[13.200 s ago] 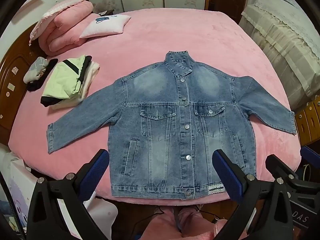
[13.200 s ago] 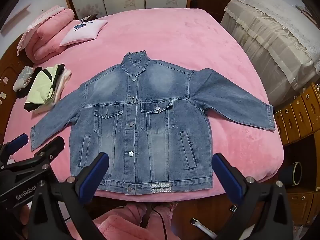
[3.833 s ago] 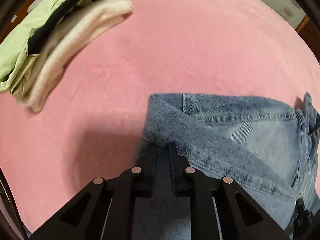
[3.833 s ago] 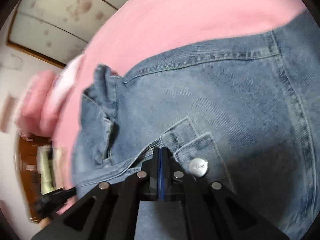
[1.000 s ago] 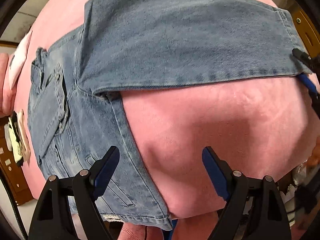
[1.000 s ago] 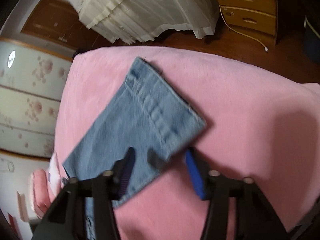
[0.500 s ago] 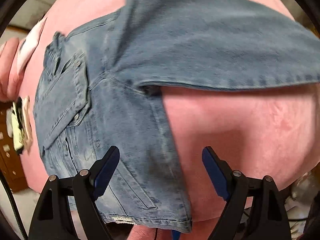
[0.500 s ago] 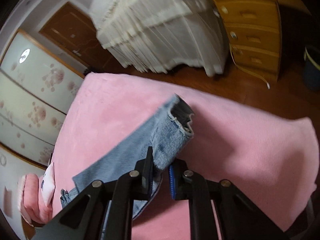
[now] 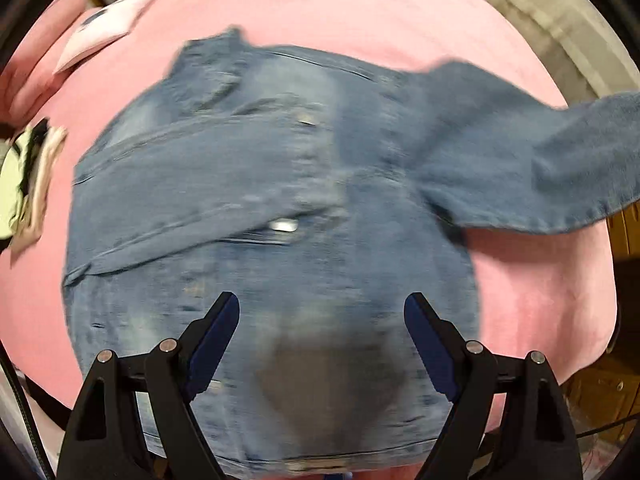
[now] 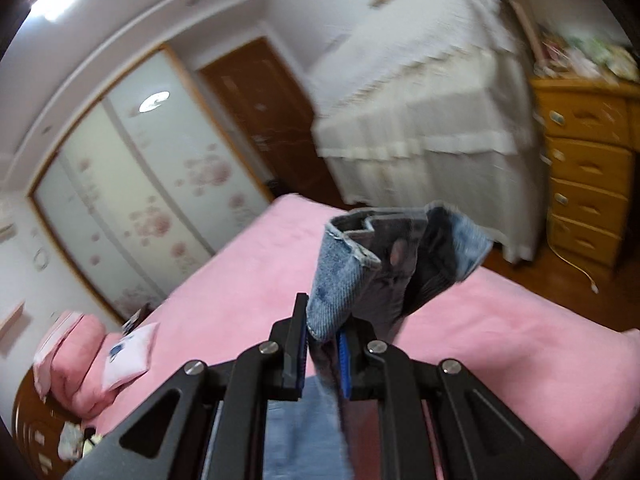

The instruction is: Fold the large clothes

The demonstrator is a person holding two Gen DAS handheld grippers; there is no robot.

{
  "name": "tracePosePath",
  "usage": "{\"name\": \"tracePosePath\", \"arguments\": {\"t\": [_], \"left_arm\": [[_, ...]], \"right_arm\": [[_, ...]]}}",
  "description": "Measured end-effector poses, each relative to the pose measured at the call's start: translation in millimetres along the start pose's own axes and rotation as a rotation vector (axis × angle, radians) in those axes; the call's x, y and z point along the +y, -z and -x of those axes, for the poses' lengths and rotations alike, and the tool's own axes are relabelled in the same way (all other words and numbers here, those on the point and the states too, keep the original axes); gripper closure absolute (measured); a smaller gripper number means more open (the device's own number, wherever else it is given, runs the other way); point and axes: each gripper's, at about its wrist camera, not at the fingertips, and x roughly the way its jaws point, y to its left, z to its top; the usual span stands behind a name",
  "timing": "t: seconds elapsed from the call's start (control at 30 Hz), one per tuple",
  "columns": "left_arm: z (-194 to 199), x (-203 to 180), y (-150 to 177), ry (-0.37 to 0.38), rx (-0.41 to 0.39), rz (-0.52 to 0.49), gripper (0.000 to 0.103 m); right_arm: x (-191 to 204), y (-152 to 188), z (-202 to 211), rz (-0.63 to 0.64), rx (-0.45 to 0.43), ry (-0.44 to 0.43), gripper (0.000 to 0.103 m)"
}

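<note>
Right wrist view: right gripper (image 10: 322, 354) has its jaws narrow and clamped on the sleeve cuff (image 10: 384, 256) of the denim jacket (image 9: 260, 220); the cuff stands up crumpled at 12 o'clock from the jaws, lifted clear of the pink bed (image 10: 500, 340).

Left wrist view (blurred): left gripper (image 9: 322, 336) points down over the lower jacket front, jaws wide, nothing between them. Jacket lies front-up at the middle of the bed; the raised sleeve (image 9: 540, 176) runs out to 3 o'clock and off the frame.

Risks, as judged:
- Grip is on a bunched cuff edge only. Heavy denim could slip out mid-swing and drop short of the body.
- Pulling the sleeve across with nothing pinning the body may drag the jacket toward the 3 o'clock side or wrinkle the shoulder. The left gripper is free to press it down.

Edges and room:
- Jacket hem sits at the bed's near edge, 6 o'clock; little margin there.
- Open pink bed at 12 o'clock and at 4 o'clock beside the body.
- Folded clothes (image 9: 24, 184) at 9 o'clock and pillow (image 9: 100, 28) at 11 o'clock, both well apart from the jacket.
</note>
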Motion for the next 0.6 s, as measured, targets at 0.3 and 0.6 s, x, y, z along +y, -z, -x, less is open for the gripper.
{"name": "tracePosePath", "arguments": {"t": [0.3,0.6], "left_arm": [[7.7,150.9,-3.7,-0.041,-0.061,0.138,0.02],[-21.7,241.0,4.4,-0.059,-0.024,0.231,0.02]], "right_arm": [[150.2,122.3,-59.5,0.189,0.135,-0.239,0.091],[169.3,296.7,-161.0,0.287,0.587,-0.044,0.087]]}}
